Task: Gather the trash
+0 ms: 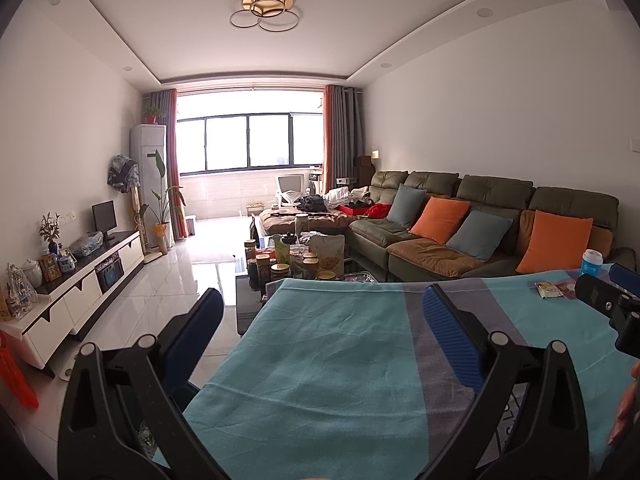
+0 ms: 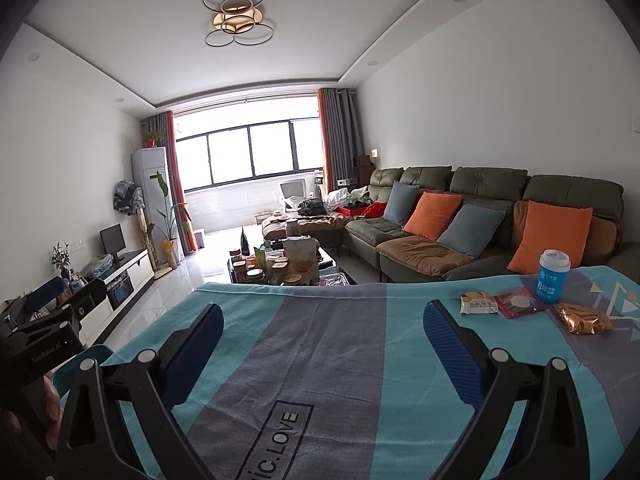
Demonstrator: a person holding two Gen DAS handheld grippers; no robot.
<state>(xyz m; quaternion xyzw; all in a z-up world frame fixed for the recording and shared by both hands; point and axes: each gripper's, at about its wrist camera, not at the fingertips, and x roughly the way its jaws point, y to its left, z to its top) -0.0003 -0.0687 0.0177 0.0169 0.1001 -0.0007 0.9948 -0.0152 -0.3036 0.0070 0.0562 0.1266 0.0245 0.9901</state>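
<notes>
Both grippers hover over the striped cloth, fingers spread, nothing held.
Left gripper (image 1: 324, 320) and right gripper (image 2: 324, 332) gape; beside the blue cup (image 2: 554, 278) lie a white packet (image 2: 478, 303), red sachet (image 2: 518, 303) and gold wrapper (image 2: 584, 318).

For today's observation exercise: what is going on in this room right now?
A person holds two grippers over a table covered in a striped cloth. The left gripper and right gripper are both open and empty. The trash lies untouched at the far right: a cup, a pale packet, a red packet and a gold wrapper.
</notes>
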